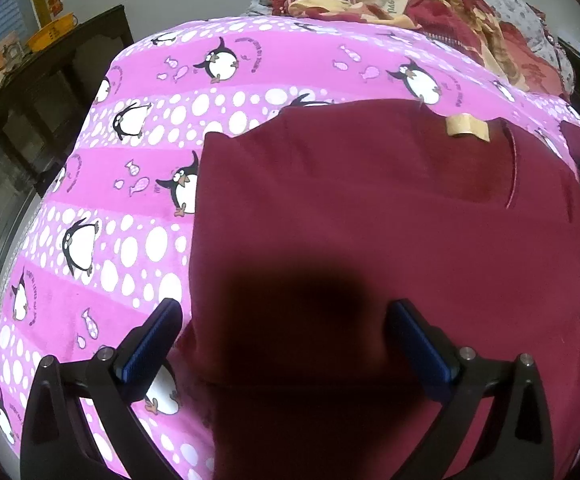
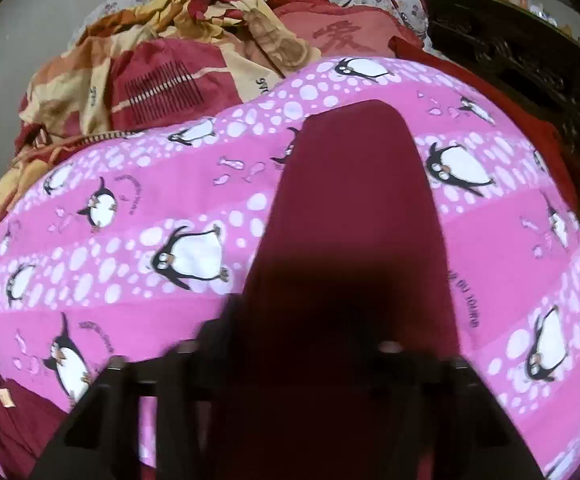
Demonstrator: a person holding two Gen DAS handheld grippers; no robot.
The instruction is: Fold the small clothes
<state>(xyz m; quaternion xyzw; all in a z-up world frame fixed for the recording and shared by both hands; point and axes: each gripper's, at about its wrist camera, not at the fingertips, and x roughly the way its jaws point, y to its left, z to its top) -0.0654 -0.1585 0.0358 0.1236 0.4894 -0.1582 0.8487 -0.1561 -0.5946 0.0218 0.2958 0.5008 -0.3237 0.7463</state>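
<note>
A dark red garment (image 1: pixel 370 208) lies spread on a pink penguin-print blanket (image 1: pixel 138 184), with a tan label (image 1: pixel 468 128) near its far edge. My left gripper (image 1: pixel 286 320) is open just above the garment's near edge, its blue-padded fingers (image 1: pixel 150 344) wide apart. In the right wrist view a long strip of the same dark red garment (image 2: pixel 354 216) runs from between my right gripper's fingers out over the blanket (image 2: pixel 130 184). My right gripper (image 2: pixel 306 344) is blurred and appears shut on the garment. Another part of the garment with the label (image 2: pixel 14 416) lies at the lower left.
A crumpled red and yellow quilt (image 2: pixel 162 72) is heaped at the far end of the bed, also in the left wrist view (image 1: pixel 410 4). Dark wooden furniture (image 1: pixel 50 80) stands to the left, and a dark carved headboard (image 2: pixel 522 64) to the right.
</note>
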